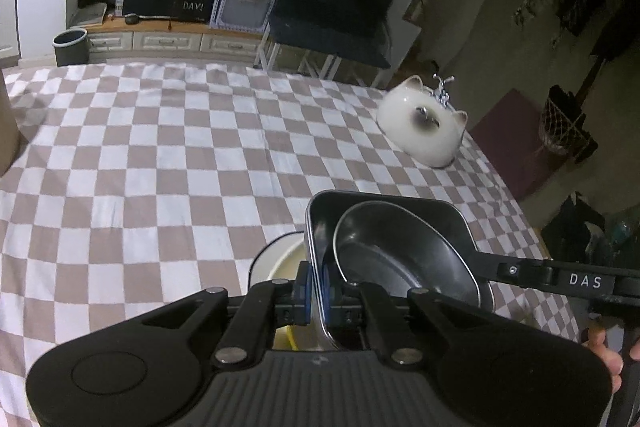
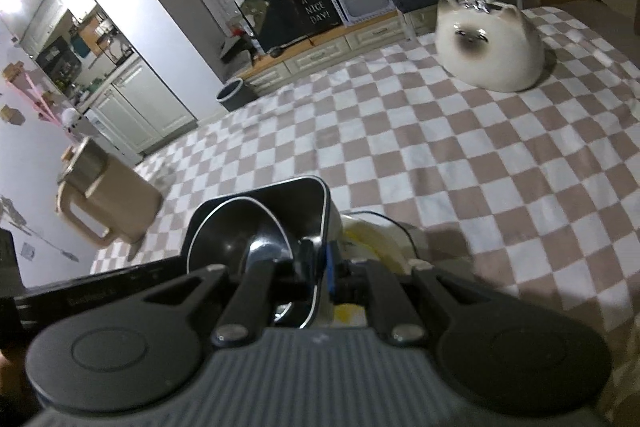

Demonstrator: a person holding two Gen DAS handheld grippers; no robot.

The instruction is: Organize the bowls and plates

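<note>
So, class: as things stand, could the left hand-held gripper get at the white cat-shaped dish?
Probably not yet: the left hand-held gripper is shut on the black square tray's rim. The checkered cloth toward the cat-shaped dish lies bare, though.

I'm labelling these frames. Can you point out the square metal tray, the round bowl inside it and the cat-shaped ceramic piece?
square metal tray (image 1: 436,213): left wrist view, far wall.
round bowl (image 1: 400,247): left wrist view, inner surface.
cat-shaped ceramic piece (image 2: 500,55): right wrist view, body.

Brown-and-white checked tablecloth (image 1: 160,155) — black square tray (image 1: 384,211), black bowl (image 1: 400,251), cream cat-shaped dish (image 1: 420,123).
</note>
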